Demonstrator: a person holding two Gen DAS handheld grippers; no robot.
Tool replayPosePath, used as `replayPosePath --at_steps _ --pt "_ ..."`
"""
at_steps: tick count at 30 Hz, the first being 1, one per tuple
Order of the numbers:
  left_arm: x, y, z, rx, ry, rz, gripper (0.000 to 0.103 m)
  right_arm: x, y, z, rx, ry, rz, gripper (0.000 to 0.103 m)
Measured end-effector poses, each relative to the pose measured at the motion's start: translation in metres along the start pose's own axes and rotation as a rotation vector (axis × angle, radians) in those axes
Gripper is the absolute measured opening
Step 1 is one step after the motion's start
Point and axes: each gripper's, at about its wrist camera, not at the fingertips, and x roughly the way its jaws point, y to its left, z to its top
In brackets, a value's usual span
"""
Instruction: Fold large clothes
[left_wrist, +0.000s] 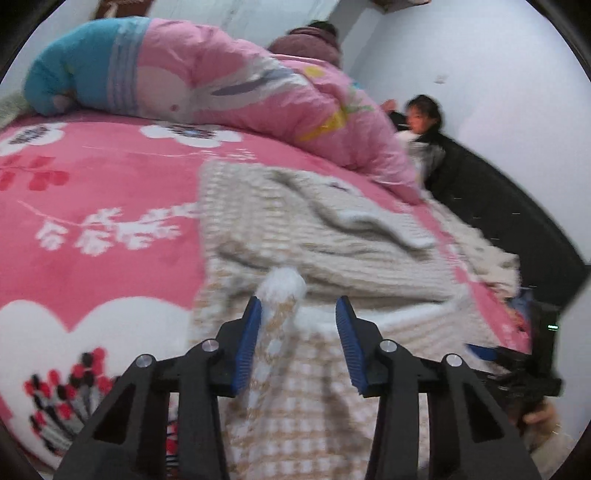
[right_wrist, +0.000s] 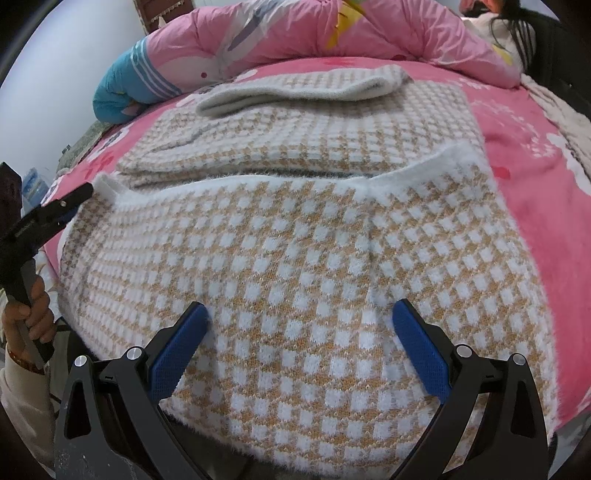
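A tan-and-white checked knit sweater (right_wrist: 295, 258) lies spread on the bed, its near half folded over the far half, and a sleeve (right_wrist: 295, 92) is laid across the top. In the left wrist view a white-edged corner of the sweater (left_wrist: 282, 288) stands up between the jaws of my left gripper (left_wrist: 298, 300). It leans on the left pad, and a gap shows before the right pad. From the right wrist view the left gripper (right_wrist: 74, 201) sits at the sweater's left corner. My right gripper (right_wrist: 300, 305) hangs wide open over the near hem with nothing pinched.
The pink flowered bed blanket (left_wrist: 92, 258) lies under the sweater. A rolled pink and blue quilt (left_wrist: 221, 74) runs along the back. A person (left_wrist: 421, 118) sits at the far right beside a dark bed frame (left_wrist: 498, 203). White walls stand behind.
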Motion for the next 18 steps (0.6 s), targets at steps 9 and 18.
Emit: replayPosePath --at_steps 9,18 --pt "0.031 0.024 0.006 -0.101 0.129 0.023 0.045 0.001 -0.003 0.004 -0.007 0.001 0.003 0.095" --pt "0.030 0.001 -0.009 0.006 0.234 0.081 0.050 0.006 -0.002 0.006 -0.008 -0.003 0.005 0.095"
